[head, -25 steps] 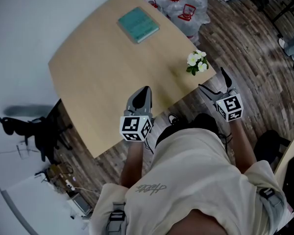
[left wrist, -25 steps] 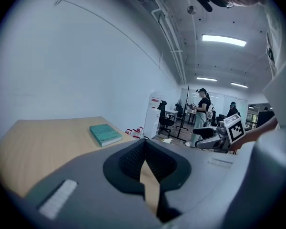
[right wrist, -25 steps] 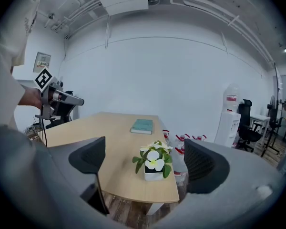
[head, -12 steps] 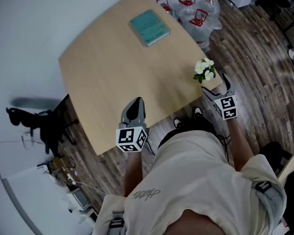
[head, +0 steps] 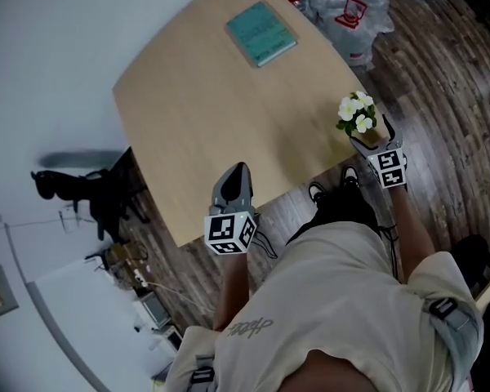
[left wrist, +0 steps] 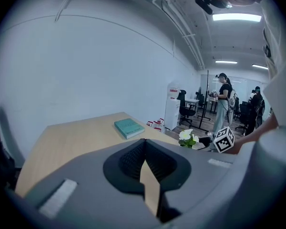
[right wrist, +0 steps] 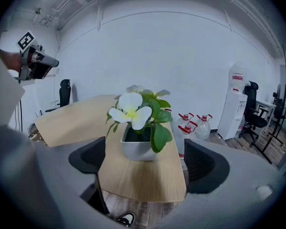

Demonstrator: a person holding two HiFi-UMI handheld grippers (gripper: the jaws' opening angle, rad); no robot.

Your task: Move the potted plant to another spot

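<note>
The plant (right wrist: 142, 109) stood at the table's (head: 212, 96) corner. The right claw (right wrist: 145, 165) was open, its jaws on both sides of the pot (right wrist: 137, 149), not squeezing. The left claw (left wrist: 144, 162) was closed, empty. Grabbing, lifting and moving all seemed left to do.

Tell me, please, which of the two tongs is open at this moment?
The right tongs: its jaws stand wide apart, facing the potted plant. The left tongs has its jaws closed together at the tips, with nothing between them.
</note>
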